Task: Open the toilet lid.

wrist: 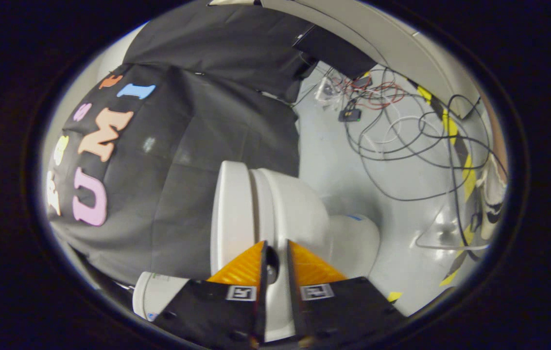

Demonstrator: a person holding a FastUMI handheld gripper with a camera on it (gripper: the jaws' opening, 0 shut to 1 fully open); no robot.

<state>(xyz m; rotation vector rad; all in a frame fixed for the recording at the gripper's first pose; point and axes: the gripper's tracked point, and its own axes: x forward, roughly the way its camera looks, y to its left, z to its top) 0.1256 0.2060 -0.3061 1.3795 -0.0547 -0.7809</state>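
Note:
The view is rolled on its side, so the white toilet (295,209) appears turned sideways against the black cloth wall. Its lid (229,204) is a flat white slab lying down against the bowl, on the cloth side. The pedestal (355,240) stands on the pale floor beyond. My gripper (277,253) is right at the toilet's front edge. Its fingers stand a narrow gap apart, and a white strip of the lid's front edge fills that gap from side to side. The left finger hides where lid and seat meet.
A white cylinder (151,291) lies beside the toilet near the cloth wall. Loose cables (402,141) sprawl over the grey floor (334,160). Yellow-and-black tape (467,175) runs along it, with a person's shoe (494,204) at its far side.

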